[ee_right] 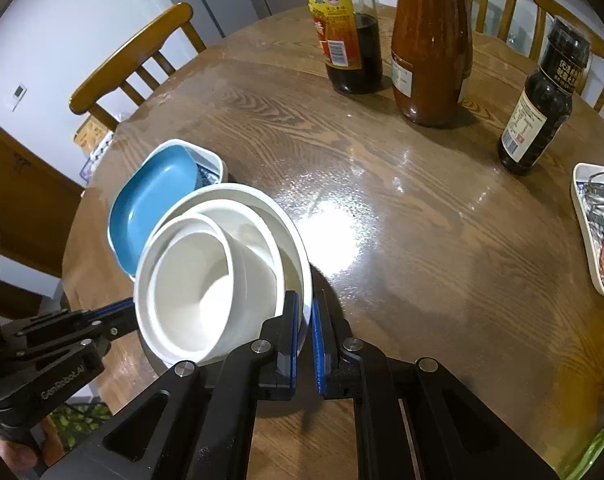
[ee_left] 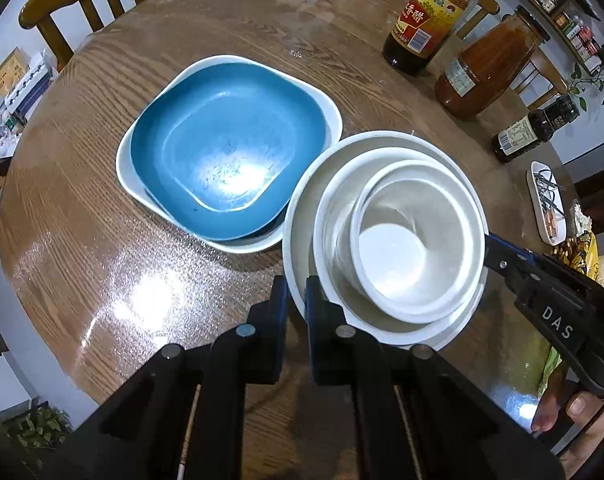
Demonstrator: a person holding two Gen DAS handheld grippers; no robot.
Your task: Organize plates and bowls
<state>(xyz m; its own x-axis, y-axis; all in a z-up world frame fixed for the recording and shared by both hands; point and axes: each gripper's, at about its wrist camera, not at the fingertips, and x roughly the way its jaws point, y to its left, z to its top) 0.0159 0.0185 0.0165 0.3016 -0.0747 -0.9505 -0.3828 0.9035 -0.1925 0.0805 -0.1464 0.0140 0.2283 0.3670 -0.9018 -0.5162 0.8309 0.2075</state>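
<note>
Two bottle tops are cut off by the upper frame edge — the vinegar bottle (ee_right: 343,36) and the sauce jar (ee_right: 429,40). The white square plate (ee_left: 321,104) is largely covered by the blue dish (ee_left: 226,148) — label text is too small to read.
</note>
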